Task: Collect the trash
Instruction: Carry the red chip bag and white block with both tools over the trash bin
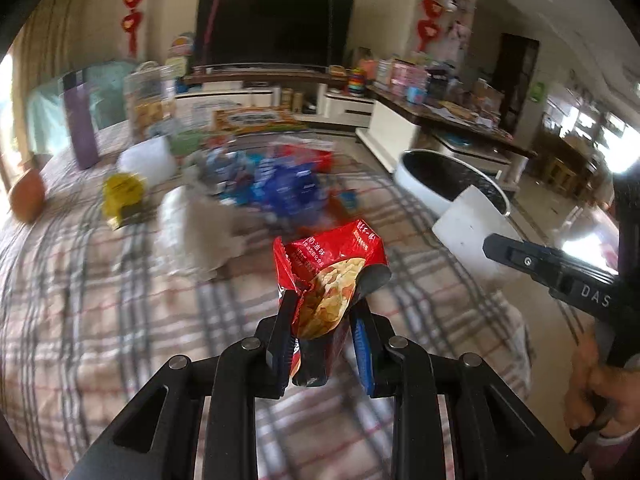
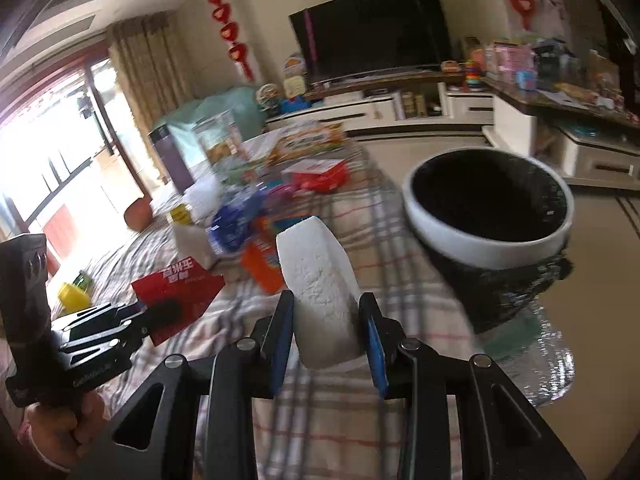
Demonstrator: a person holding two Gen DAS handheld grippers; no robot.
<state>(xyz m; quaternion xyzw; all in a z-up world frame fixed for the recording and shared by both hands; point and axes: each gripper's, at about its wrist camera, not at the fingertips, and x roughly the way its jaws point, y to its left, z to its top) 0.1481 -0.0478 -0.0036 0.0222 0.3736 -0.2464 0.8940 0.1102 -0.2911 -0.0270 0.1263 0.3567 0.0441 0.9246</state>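
My left gripper [image 1: 326,312] is shut on a crumpled red snack bag [image 1: 328,280] and holds it above the plaid tablecloth [image 1: 100,320]. My right gripper [image 2: 326,320] is shut on a white foam block [image 2: 320,280]. In the left wrist view the foam block [image 1: 476,236] sits at the right gripper's tip [image 1: 496,246], beside the white-rimmed bin with a black liner [image 1: 448,184]. In the right wrist view the bin [image 2: 488,204] stands just right of the block, off the table's right edge, and the left gripper with the red bag [image 2: 176,296] is at lower left.
More trash lies mid-table: blue wrappers [image 1: 280,184], a yellow packet [image 1: 122,196], a white tissue wad [image 1: 192,236], an orange wrapper [image 2: 262,264], a red box [image 2: 320,174]. A purple bottle [image 1: 82,124] and clear jar [image 1: 150,100] stand at the far left. A TV cabinet [image 1: 280,96] is behind.
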